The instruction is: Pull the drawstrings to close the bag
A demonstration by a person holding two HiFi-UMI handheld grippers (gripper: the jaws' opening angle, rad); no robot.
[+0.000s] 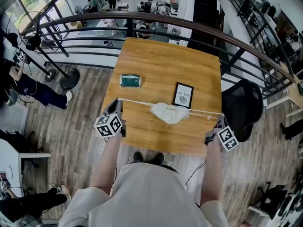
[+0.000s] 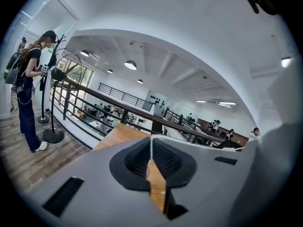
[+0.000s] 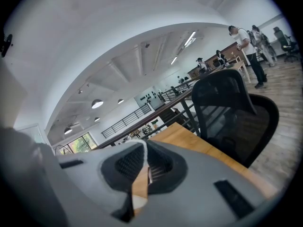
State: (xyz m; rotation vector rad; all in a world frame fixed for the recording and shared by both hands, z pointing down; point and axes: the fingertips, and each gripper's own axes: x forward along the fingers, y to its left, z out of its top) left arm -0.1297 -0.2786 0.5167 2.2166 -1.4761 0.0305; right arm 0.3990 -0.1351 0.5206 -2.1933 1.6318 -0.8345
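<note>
Pinches drawstring [image 1: 137, 102] in shut left hand-held gripper [image 1: 118, 103] and shut right hand-held gripper [image 1: 219, 120]; has bag [image 1: 169, 112] midway between, stretched sideways across desk [image 1: 161, 65].

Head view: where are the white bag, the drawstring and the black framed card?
white bag [image 1: 169, 112], head view, middle of the bunched cloth.
drawstring [image 1: 137, 102], head view, taut stretch left of the bag.
black framed card [image 1: 183, 95], head view, its centre.

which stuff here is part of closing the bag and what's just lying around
In use: white drawstring bag, drawstrings, left gripper, right gripper, both shut on the drawstrings.
Lying about: teal packet, framed NATURE card, black chair.
</note>
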